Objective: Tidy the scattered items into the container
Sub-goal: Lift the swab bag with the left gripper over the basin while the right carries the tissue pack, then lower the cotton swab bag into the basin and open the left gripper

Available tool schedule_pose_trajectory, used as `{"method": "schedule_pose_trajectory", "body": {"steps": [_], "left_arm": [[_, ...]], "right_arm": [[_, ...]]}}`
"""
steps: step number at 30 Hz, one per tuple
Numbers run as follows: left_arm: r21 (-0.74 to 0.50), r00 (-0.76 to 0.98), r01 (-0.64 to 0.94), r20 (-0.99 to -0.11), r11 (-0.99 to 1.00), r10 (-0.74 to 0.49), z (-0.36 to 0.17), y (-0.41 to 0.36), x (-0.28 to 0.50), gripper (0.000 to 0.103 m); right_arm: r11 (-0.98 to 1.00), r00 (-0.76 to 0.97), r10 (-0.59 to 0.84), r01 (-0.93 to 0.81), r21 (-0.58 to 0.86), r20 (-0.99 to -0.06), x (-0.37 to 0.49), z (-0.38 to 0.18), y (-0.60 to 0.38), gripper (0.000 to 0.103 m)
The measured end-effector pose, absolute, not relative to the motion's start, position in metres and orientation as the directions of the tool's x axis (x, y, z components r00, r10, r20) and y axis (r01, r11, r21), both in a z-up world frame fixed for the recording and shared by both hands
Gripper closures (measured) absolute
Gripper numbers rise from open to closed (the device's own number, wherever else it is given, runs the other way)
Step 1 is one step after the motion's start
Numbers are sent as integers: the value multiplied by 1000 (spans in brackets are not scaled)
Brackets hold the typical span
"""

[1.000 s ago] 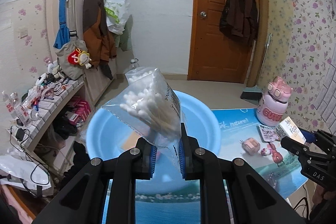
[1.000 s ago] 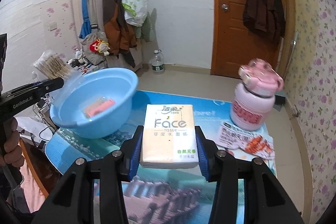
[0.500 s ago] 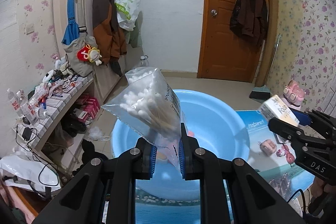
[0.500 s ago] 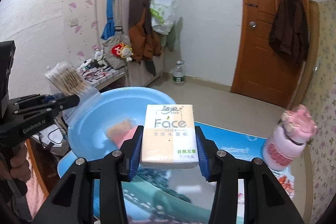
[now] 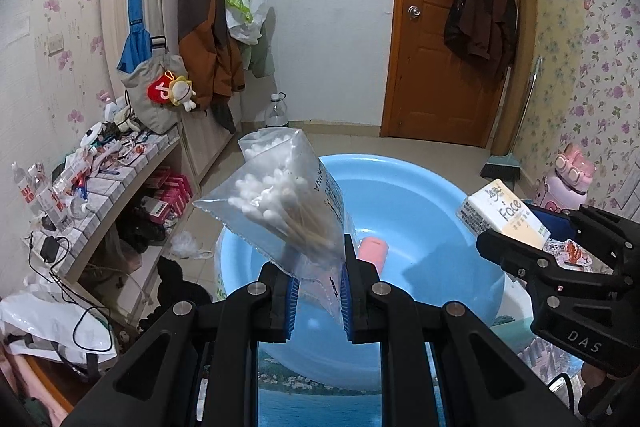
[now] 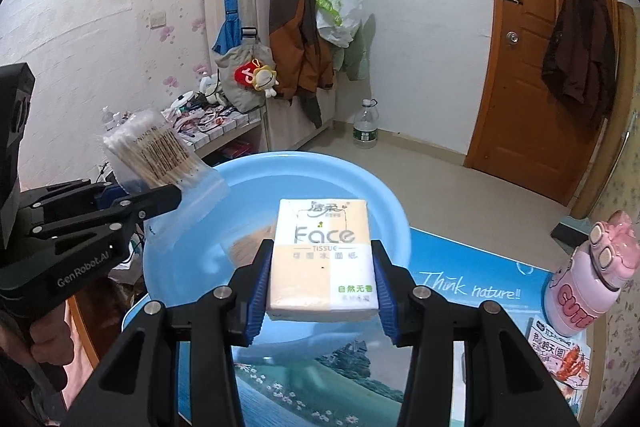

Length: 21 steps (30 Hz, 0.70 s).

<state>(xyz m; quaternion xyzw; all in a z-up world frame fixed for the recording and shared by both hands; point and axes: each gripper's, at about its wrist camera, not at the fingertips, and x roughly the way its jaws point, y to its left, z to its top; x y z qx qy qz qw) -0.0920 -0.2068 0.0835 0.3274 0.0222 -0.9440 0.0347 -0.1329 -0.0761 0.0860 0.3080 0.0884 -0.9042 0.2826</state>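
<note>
My left gripper (image 5: 318, 291) is shut on a clear bag of cotton swabs (image 5: 288, 199), held above the near left rim of the light blue basin (image 5: 432, 211). A pink item (image 5: 373, 251) lies inside the basin. My right gripper (image 6: 322, 279) is shut on a "Face" tissue pack (image 6: 322, 259), held over the basin's (image 6: 192, 267) near right rim. In the left wrist view the right gripper (image 5: 532, 239) enters from the right with the tissue pack (image 5: 500, 213). In the right wrist view the left gripper (image 6: 160, 195) holds the swab bag (image 6: 152, 151) at the left.
A pink bottle (image 6: 592, 279) and a snack packet (image 6: 560, 355) sit on the table mat (image 6: 460, 287) at the right. A cluttered low shelf (image 5: 100, 179) stands left of the table. Coats and bags hang on the wall; a wooden door (image 5: 440, 27) is behind.
Both grippers have moved toward the basin. The right gripper with the tissue pack has travelled left over the basin's rim; the pink bottle has slid to the right edge of its view.
</note>
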Motion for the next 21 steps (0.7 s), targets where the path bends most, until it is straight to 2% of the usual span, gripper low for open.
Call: {"method": "schedule_pose_trajectory", "body": {"steps": [21], "left_arm": [[-7, -754, 72, -655, -997, -50, 66, -207, -110, 86]], "right_arm": [[-821, -623, -452, 570, 25, -639, -152, 62, -94, 56]]}}
